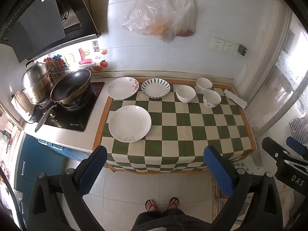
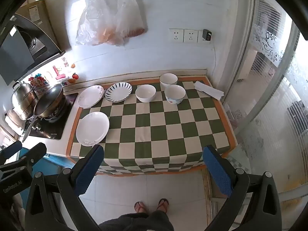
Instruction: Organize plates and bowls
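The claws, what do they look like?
Each claw, the left claw and the right claw, has two black plastic arms with silver screws and bumpy blue pads on the fingers. White letters are printed on their black bodies. The person wears dark trousers and flip-flops.

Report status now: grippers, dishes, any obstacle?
Left gripper and right gripper open, empty, above floor. Three plates, three bowls unstacked on checkered cloth. Nothing blocking.

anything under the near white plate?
The white plate lies on the checkered cloth, overhanging its left edge onto a white sheet's corner. What is directly beneath is covered.
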### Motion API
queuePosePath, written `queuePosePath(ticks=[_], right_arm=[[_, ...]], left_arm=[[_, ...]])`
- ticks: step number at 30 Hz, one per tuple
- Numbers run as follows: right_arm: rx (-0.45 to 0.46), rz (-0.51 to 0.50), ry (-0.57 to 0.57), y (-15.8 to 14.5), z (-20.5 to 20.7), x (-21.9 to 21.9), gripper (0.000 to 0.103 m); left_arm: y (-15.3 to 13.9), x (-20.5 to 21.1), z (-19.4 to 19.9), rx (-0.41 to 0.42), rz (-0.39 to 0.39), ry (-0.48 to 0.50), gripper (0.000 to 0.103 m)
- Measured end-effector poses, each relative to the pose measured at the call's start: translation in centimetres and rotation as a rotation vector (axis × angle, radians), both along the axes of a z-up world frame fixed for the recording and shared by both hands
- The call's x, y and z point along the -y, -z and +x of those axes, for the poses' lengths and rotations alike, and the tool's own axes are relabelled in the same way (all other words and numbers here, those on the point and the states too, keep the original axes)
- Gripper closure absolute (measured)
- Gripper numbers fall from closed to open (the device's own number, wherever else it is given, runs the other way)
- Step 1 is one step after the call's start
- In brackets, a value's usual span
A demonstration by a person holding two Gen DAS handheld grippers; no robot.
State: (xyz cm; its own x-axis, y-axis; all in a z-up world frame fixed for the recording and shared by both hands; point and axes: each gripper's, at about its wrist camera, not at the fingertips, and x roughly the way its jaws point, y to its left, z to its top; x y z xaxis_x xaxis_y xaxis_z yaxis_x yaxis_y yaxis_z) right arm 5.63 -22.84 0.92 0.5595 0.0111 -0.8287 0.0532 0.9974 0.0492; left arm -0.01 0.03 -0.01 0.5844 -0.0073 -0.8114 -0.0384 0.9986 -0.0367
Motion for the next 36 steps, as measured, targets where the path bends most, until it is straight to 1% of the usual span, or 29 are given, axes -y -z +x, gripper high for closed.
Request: queuePosePath(ticks=[4, 16, 21, 24, 36], right_arm=[[0.002, 0.01, 0.001, -0.04, -0.04, 0.06, 0.0], [0.001, 0.002, 0.003, -0.09, -0.09, 0.06, 0.0], [-0.001, 0.002, 0.003, 0.01, 0.0, 0.01, 0.0], [-0.002, 0.003, 0.004, -0.34, -0.52, -0.21, 0.0], [-0.003, 0.011, 0.004, 0.06, -0.2, 0.34, 0.0]], left_arm=[[0.01, 0.05, 0.05, -0.005, 0.009, 0.0, 0.0], [0.31, 0.39, 0.19, 0.007, 0.0, 0.005, 0.0], [0.41, 0.31, 0.16, -0.003, -0.006, 0.002, 0.0], [0.28, 0.54, 0.04, -0.004, 0.003, 0.006, 0.0], [0.12, 0.7, -0.09, 0.001, 0.01, 0.003, 0.0]])
